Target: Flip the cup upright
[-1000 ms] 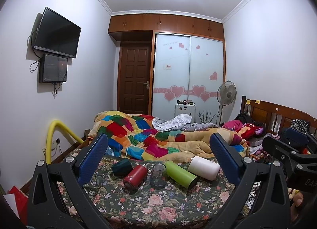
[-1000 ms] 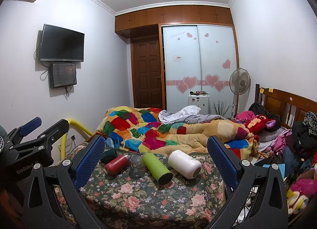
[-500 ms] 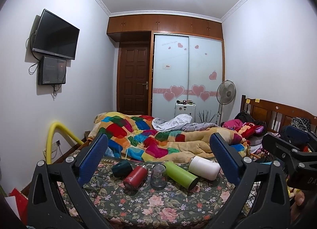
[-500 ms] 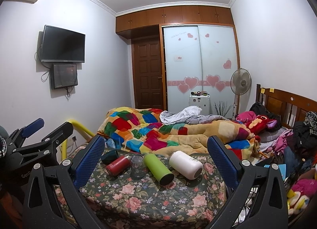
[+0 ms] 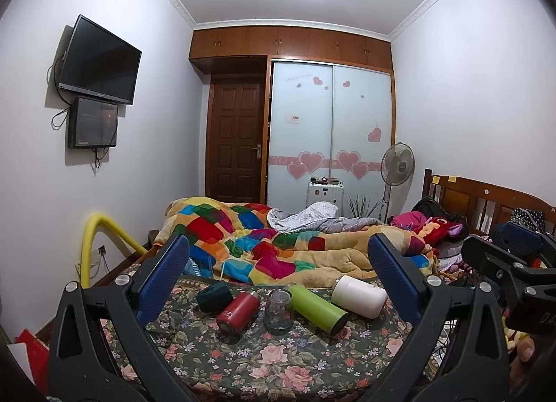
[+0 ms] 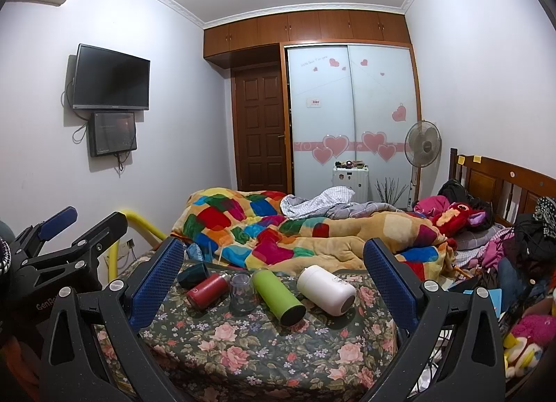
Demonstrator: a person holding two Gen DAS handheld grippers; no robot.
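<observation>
Several cups sit on a floral-cloth table (image 5: 264, 360) (image 6: 264, 343). A dark teal cup (image 5: 213, 297) (image 6: 193, 275), a red one (image 5: 238, 306) (image 6: 207, 290), a green one (image 5: 318, 303) (image 6: 278, 296) and a white one (image 5: 358, 296) (image 6: 326, 289) lie on their sides. A clear glass (image 5: 279, 308) (image 6: 242, 292) stands mouth-down. My left gripper (image 5: 278, 276) and right gripper (image 6: 272, 275) are open and empty, held back from the cups. The left gripper shows in the right wrist view (image 6: 69, 238); the right one shows in the left wrist view (image 5: 504, 263).
A bed with a colourful patchwork blanket (image 5: 278, 245) lies right behind the table. A yellow padded rail (image 5: 104, 238) stands at the left. Clothes and toys (image 6: 504, 263) pile up at the right by a wooden headboard (image 5: 486, 203).
Both views have tilted slightly up and the cups sit a little lower in frame. No cup has moved. Both grippers stay open.
</observation>
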